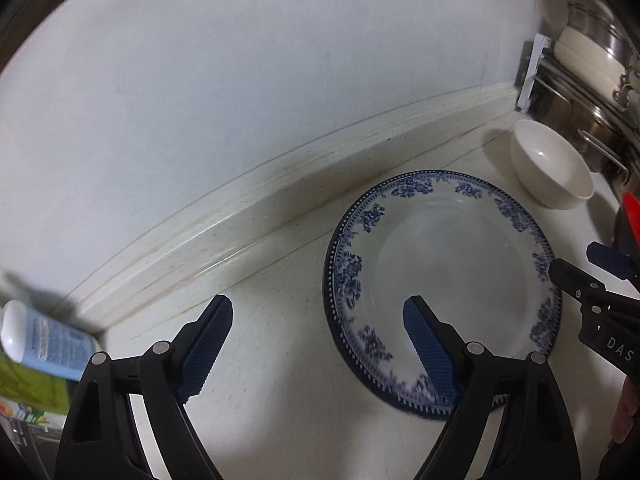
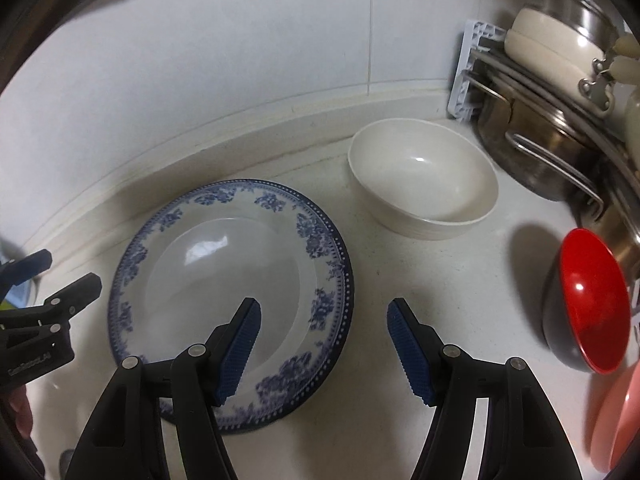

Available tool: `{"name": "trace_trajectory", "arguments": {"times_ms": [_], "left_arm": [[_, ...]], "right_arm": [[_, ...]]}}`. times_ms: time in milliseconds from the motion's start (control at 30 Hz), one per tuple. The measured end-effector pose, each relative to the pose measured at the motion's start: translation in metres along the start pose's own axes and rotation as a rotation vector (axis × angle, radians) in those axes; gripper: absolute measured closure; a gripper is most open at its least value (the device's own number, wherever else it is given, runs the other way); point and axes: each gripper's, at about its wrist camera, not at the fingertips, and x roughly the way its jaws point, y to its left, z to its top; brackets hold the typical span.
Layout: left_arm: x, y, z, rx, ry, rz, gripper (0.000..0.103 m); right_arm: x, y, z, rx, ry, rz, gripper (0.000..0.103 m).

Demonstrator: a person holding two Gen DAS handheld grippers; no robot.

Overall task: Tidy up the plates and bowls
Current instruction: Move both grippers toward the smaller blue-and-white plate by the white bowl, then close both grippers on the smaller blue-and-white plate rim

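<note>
Both of my grippers hang over the counter with their jaws spread wide and nothing between them. My left gripper [image 1: 316, 344] straddles the near-left rim of the blue-patterned plate [image 1: 452, 276], one finger over the plate, the other over bare counter [image 1: 280, 272]. My right gripper [image 2: 324, 344] straddles the plate's near-right rim in the same way. That plate lies flat near the counter's back edge, where a raised lip meets the white wall [image 1: 240, 80]. A white bowl [image 2: 424, 180] stands upright just beyond the plate toward the back right corner, apart from it. Steel pots [image 2: 540, 152] crowd that corner, and a red-lined bowl [image 2: 588, 300] sits tilted at the right edge.
</note>
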Motion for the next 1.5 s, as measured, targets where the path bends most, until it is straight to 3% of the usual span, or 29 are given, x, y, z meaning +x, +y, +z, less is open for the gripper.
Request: {"name": "trace_trajectory", "arguments": {"times_ms": [467,833,1100,1500], "left_arm": [[0.038,-0.003,0.001,0.012,0.095,-0.054,0.029],[0.048,-0.003,-0.002,0.036,0.132,-0.095,0.047],[0.052,-0.009,-0.002,0.042,0.117,-0.143,0.061],[0.041,-0.008,-0.013,0.023,0.106,-0.120,0.067]], "right_arm": [[0.032,0.000,0.006,-0.003,0.045,0.003,0.037],[0.042,0.004,0.003,-0.010,0.076,0.010,0.051],[0.042,0.010,0.002,-0.028,0.077,0.024,0.061],[0.040,0.009,0.006,-0.038,0.073,0.011,0.066]]}}
